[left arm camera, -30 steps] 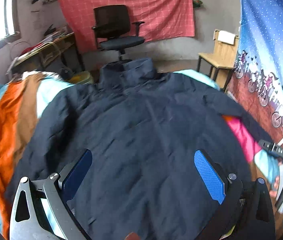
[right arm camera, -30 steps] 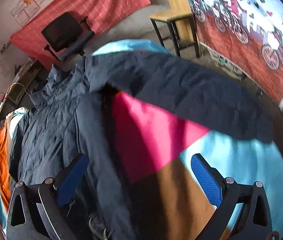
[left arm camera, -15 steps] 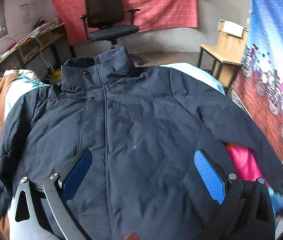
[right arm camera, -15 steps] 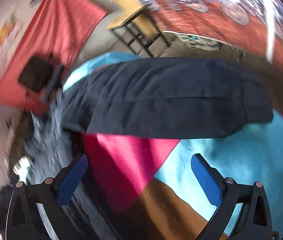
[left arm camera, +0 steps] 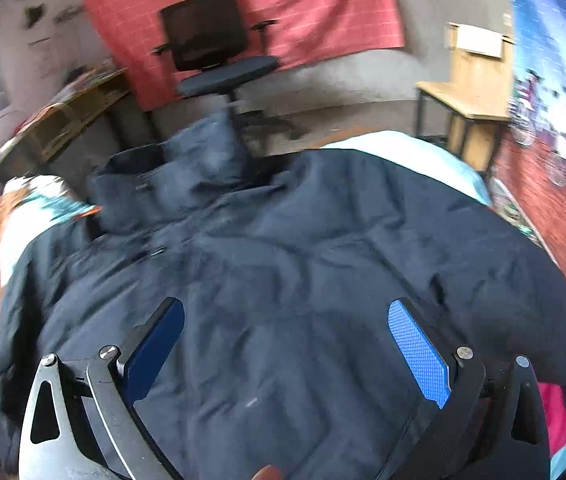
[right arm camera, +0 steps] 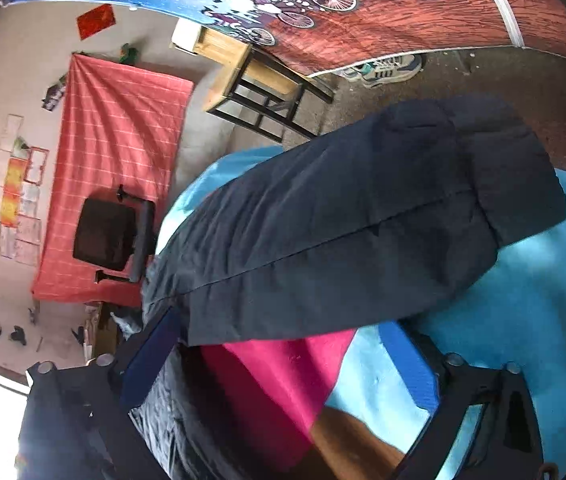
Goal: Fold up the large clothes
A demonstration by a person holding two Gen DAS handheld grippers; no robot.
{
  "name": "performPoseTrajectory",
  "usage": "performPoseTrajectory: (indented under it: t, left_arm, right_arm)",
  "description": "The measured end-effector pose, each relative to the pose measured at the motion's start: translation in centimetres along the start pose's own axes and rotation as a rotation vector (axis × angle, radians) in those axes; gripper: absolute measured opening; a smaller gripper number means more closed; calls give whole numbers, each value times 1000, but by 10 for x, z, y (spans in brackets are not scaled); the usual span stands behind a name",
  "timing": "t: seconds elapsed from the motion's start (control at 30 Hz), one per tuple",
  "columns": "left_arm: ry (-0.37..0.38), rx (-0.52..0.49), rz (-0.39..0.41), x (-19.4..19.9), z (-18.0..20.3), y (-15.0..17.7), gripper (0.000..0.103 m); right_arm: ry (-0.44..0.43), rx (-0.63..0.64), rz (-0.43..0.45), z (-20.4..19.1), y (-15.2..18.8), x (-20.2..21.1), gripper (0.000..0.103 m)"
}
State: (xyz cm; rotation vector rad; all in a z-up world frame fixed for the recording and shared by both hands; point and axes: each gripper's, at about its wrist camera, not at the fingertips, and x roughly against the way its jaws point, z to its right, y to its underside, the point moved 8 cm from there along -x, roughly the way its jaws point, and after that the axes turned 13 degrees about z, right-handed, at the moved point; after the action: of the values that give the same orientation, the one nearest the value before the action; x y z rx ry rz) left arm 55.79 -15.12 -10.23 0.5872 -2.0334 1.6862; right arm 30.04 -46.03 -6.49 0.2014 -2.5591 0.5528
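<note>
The jacket (left arm camera: 291, 280) lies front-up and spread flat on a bed covered by a patchwork blanket (right arm camera: 523, 320) of blue, pink, orange and brown; its collar (left arm camera: 171, 176) points toward the far wall and its sleeve (right arm camera: 343, 232) stretches out over the blue patch toward the bed's edge. Nothing looks folded yet, so the step in hand seems to be the first one: bringing a sleeve in across the chest.

The left hand-held gripper (left arm camera: 287, 352) hovers over the lower body of the jacket with its jaws wide apart and nothing between them. The right hand-held gripper (right arm camera: 279, 364) is likewise spread and empty, aimed at the sleeve, its left finger close to the sleeve's near edge by the armpit.

To do this well, I would take the sleeve near the cuff (right arm camera: 515, 184) rather than mid-arm, since padded fabric will likely sag and drag if lifted from the middle. Pinch both layers, lift just enough to free it from the blanket, and carry it across so it lands straight on the chest. The left gripper could press the body down near the shoulder so the jacket does not slide.

Around the bed: an office chair (left arm camera: 215, 52) before a red cloth (left arm camera: 323, 12) on the wall, a wooden stool (right arm camera: 251, 80), a sneaker (right arm camera: 387, 68) on the floor, a cluttered table (left arm camera: 67, 120). None of them touches the jacket. The cuff hanging near the bed's edge is the main worry: it could slip off
</note>
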Motion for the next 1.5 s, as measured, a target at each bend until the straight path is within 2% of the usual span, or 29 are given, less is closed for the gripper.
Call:
performPoseTrajectory:
  t: [0.03,0.1,0.17,0.27,0.3,0.37,0.4,0.47,0.57,0.63,0.67,0.7,0.73,0.8,0.87,0.93,1.07,1.13,1.17,1.23,1.37,1.5]
  left_arm:
    - [20,-7,4,-6,5,-1,100]
    - [51,-16,-5,-17,15,-1,100]
    - [61,-30,-38,-32,25,3,100]
    - [22,-89,-117,-58,37,17,100]
    - [-9,-142,-147,-67,41,24,100]
    - [-45,-252,-157,-77,50,34,101]
    - [-52,-270,-146,-78,51,36,100]
    - [-57,-266,-126,-80,50,38,101]
    - [-38,-228,-138,-87,44,46,102]
    - [-22,-192,-161,-91,36,49,102]
    - [-21,-187,-172,-90,33,49,102]
    - [-23,-198,-186,-87,31,48,102]
    - [-25,-220,-192,-80,31,45,102]
    - [-24,-275,-173,-64,27,38,101]
    - [-23,-313,-149,-49,18,33,101]
    - [-6,-316,-140,-27,3,31,101]
    - [26,-259,-141,10,-36,36,101]
    - [18,-250,-138,32,-59,39,101]
    - [13,-246,-134,42,-59,39,101]
    - [6,-207,-121,59,-77,43,101]
    - [-22,-104,-101,88,-122,49,101]
    - [-86,-60,-39,121,-174,54,101]
  right_arm:
    - [2,6,2,0,-2,0,87]
    - [8,14,11,2,-6,-1,71]
    - [21,6,28,8,-11,-1,63]
    - [27,-30,28,17,-14,-5,61]
    - [26,-41,12,19,-14,-9,61]
    - [25,-41,0,19,-15,-10,61]
    - [24,-37,-2,19,-15,-10,61]
    - [25,-34,-10,19,-17,-11,61]
    - [34,-69,-7,22,-21,-12,61]
    - [61,-92,13,27,-24,-12,56]
    - [83,-80,22,28,-26,-13,46]
    - [124,-24,34,26,-27,-14,36]
    - [135,20,45,22,-27,-14,32]
    - [140,146,91,9,-27,-10,16]
    - [127,245,138,-7,-28,-3,11]
    - [113,336,191,-26,-29,4,9]
    - [63,487,301,-67,-33,23,8]
    - [30,595,370,-101,-33,36,8]
    - [17,645,396,-115,-32,41,8]
    - [-25,811,454,-161,-23,52,7]
    - [-114,1044,489,-236,6,57,7]
    - [-204,1319,519,-314,68,61,7]
